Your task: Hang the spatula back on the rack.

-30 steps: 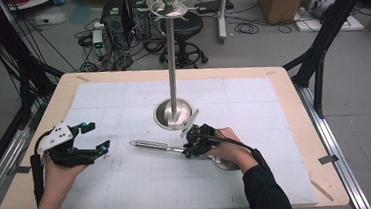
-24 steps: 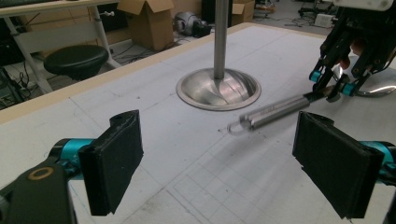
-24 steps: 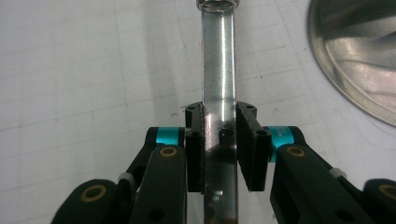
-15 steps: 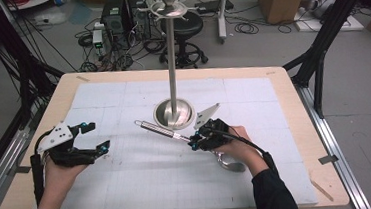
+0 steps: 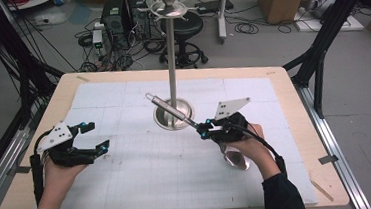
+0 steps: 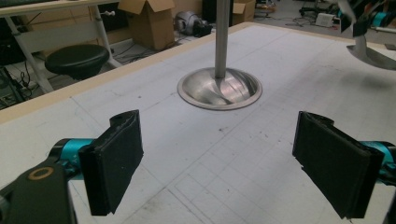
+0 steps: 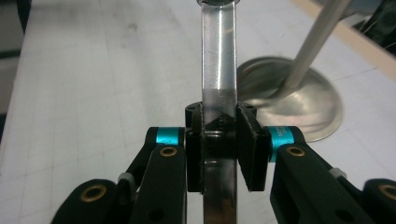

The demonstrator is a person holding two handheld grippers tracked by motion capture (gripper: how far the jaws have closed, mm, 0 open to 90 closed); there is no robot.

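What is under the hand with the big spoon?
Under the right gripper and its hand lies the shiny bowl of the spoon, just over the white mat. The hand covers where bowl meets handle. The handle sticks out past the jaws, toward the stand's round base.

the ladle is polished metal, its handle glossy and mirror-smooth. the stand has a brushed steel pole and a shiny domed base. the left gripper has matt black, finely textured pads. the table has a pale wood edge under a scuffed, matt white gridded mat.
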